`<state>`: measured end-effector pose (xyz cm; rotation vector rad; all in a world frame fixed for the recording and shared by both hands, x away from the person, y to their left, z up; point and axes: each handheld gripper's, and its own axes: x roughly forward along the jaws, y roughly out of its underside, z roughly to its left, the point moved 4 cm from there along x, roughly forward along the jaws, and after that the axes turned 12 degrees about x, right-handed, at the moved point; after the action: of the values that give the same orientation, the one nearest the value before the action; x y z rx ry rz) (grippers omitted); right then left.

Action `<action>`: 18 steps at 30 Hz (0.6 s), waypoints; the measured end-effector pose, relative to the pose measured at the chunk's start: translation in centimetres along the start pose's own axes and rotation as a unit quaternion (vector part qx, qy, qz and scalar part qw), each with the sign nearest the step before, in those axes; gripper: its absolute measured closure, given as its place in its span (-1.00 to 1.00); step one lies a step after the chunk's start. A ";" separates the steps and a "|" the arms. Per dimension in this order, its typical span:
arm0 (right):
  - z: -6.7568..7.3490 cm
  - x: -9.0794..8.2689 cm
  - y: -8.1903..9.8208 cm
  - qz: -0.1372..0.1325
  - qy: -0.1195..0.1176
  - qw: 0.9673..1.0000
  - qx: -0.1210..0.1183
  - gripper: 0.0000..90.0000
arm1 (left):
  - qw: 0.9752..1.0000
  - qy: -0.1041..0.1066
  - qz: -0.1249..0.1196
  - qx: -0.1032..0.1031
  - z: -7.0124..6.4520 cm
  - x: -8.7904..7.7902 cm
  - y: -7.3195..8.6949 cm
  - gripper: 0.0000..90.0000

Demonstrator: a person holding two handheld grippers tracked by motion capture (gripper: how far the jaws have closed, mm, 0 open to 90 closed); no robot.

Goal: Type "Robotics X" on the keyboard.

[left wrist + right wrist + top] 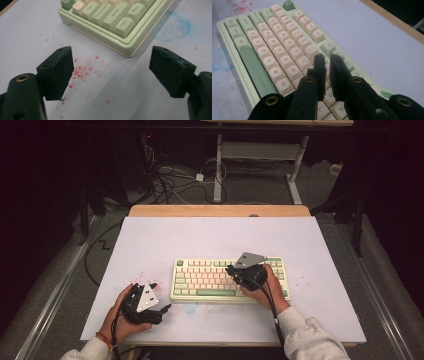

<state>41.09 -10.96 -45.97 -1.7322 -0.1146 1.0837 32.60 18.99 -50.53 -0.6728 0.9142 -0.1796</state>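
The keyboard point(230, 280) lies flat near the front middle of the table point(150, 240). My right gripper point(326, 58) hovers over the keys around U and I, jaws nearly together with a thin gap and nothing between them. My left gripper point(110, 72) rests on the table just off the keyboard's left corner, jaws wide apart and empty.

Handling, as I judge it: the case is rigid plastic, moderately heavy and smooth, so it may slide when pushed. Keycaps are loose-fitted and can pop off; I press straight down. To move the keyboard, I grip the case edges.

Red specks point(80, 71) and a blue smear point(175, 27) mark the table; nothing blocks either gripper.
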 end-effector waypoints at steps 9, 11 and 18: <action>-0.2 -1.1 -0.3 -0.022 0.000 1.000 0.002 0.53 | 1.000 0.003 0.003 0.001 -0.1 0.1 0.0 -0.58; -0.2 -1.4 -0.3 -0.027 0.002 1.000 0.003 0.47 | 1.000 0.004 0.004 0.001 0.0 0.1 0.1 -0.58; -0.5 -2.5 -0.4 -0.048 0.010 0.999 0.002 0.05 | 1.000 0.004 0.005 0.001 -0.1 0.1 0.1 -0.58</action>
<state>40.10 -12.47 -44.12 -1.7152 -0.1804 0.9969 32.60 18.99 -50.65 -0.6651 0.9253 -0.1745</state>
